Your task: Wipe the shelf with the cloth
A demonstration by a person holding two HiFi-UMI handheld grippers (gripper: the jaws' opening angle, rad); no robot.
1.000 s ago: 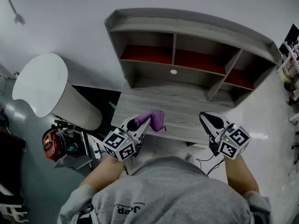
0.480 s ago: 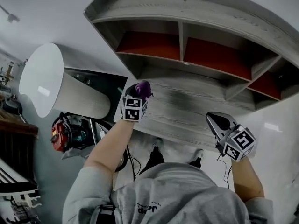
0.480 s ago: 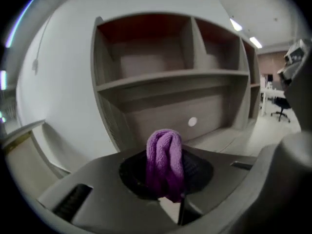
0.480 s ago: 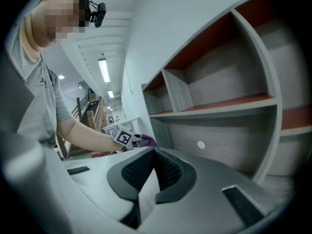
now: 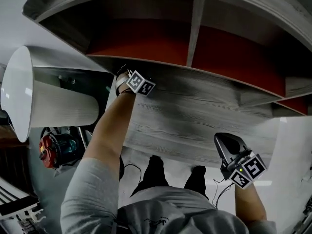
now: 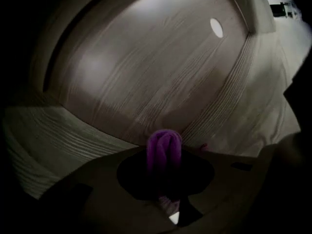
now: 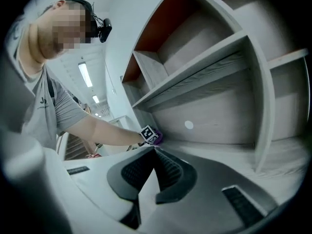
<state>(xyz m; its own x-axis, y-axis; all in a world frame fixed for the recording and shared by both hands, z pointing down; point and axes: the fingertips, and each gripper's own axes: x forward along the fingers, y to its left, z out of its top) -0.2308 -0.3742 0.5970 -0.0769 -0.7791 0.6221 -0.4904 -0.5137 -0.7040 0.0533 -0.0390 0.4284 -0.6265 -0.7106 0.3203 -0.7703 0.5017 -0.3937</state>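
The left gripper is clamping the purple cloth close to the shelf's back panel, by the desk's rear-left corner; the head view is showing only its marker cube; the right gripper, jaws together and holding nothing, is hovering at the desk's front-right edge.

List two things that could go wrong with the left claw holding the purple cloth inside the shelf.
The cloth is a small wad in the left claw, so bare jaw tips might scrape the shelf. The head view hides that claw's tips under the upper board, so it may knock the wood unseen.
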